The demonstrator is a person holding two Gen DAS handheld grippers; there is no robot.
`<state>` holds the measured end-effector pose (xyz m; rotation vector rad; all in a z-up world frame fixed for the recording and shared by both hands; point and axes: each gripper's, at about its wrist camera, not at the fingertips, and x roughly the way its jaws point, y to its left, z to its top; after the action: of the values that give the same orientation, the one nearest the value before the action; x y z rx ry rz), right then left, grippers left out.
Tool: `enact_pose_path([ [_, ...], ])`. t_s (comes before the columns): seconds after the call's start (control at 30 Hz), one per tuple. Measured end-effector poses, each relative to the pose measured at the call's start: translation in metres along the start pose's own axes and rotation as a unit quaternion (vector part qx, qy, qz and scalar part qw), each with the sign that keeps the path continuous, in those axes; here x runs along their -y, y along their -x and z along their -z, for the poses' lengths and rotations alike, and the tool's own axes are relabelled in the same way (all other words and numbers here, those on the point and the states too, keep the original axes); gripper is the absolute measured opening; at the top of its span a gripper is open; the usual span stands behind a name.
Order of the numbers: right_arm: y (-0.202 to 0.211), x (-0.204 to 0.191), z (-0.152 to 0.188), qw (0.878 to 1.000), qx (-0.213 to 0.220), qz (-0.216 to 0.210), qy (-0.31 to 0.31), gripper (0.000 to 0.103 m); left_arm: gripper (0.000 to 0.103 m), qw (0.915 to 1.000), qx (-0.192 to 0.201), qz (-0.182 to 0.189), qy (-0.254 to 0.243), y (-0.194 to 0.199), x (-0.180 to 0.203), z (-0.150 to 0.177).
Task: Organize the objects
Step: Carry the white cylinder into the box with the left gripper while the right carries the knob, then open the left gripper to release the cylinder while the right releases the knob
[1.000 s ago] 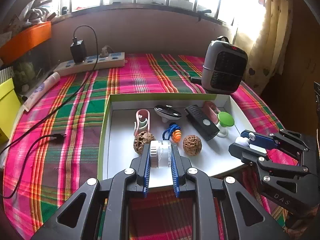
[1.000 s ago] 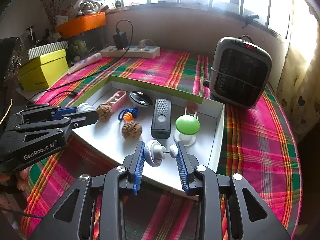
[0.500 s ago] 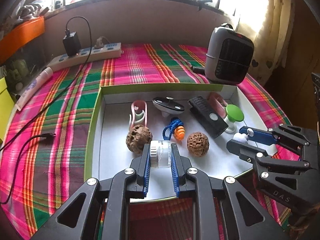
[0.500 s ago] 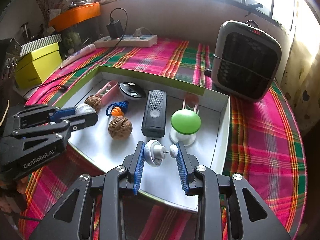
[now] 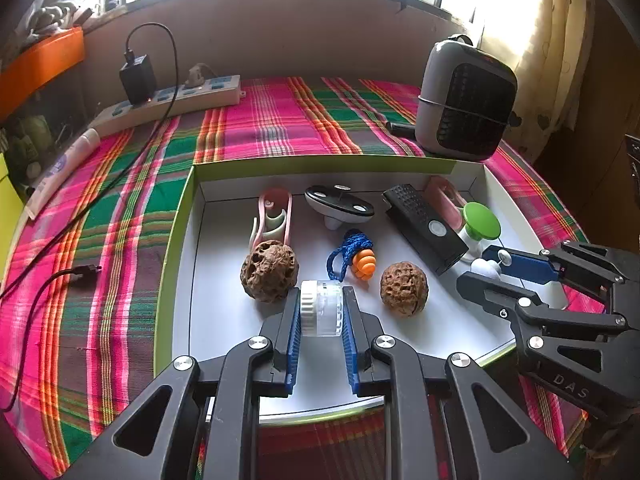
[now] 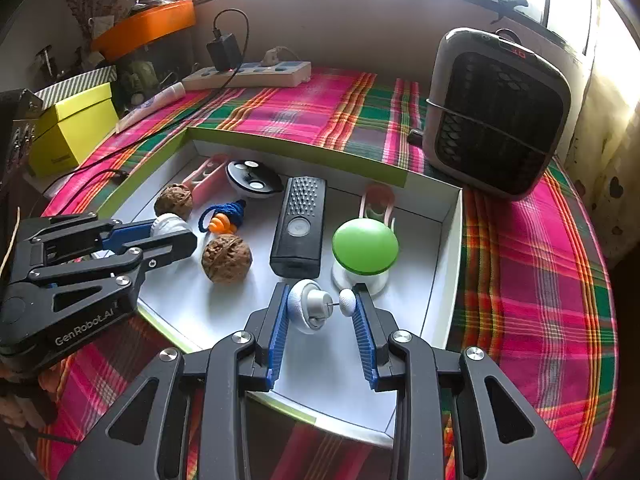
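Note:
My left gripper (image 5: 322, 294) is shut on a small clear jar with a ribbed white cap (image 5: 321, 307), low over the front of the white green-rimmed tray (image 5: 224, 320). My right gripper (image 6: 321, 290) is shut on a white spinning top with a pin and small knob (image 6: 308, 308), over the tray's front right, just before the green-capped stand (image 6: 365, 246). Inside the tray lie two walnuts (image 5: 270, 270) (image 5: 404, 286), a blue cord with an orange plug (image 5: 354, 258), a black remote (image 5: 424, 226), pink clips (image 5: 272, 216) and a black-and-white top (image 5: 338, 206). Whether either held thing touches the tray floor I cannot tell.
A grey heater (image 5: 466, 100) stands behind the tray at the right. A power strip (image 5: 168, 100) with a black charger lies along the back wall. A loose cable (image 5: 60, 276) and a tube (image 5: 64, 164) lie left on the plaid cloth. A yellow box (image 6: 74, 128) sits far left.
Both grippers have come forward and lower over the tray, each still gripping its object. The things in the tray have not moved.

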<state>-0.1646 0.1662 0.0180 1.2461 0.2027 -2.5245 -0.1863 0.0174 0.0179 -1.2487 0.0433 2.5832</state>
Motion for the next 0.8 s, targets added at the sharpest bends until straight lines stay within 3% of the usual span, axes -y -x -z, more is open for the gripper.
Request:
enact_pose_path([
  [0.5,-0.0039,-0.0006,-0.0016,1.000,-0.007,-0.002,-0.002,0.032,0.019,1.0000,-0.001,0.001,0.001,-0.0009,-0.0003,-0.0014],
  [0.73,-0.0047,-0.0015,-0.0015,1.000,-0.005,-0.005,-0.003,0.033,0.027,1.0000,-0.002,0.002,0.000,-0.0012,-0.0001,-0.0009],
  [0.8,-0.0040,-0.0016,-0.0016,1.000,-0.003,-0.005,-0.005,0.039,0.031,1.0000,-0.002,0.001,0.000,-0.0009,0.0001,-0.0008],
])
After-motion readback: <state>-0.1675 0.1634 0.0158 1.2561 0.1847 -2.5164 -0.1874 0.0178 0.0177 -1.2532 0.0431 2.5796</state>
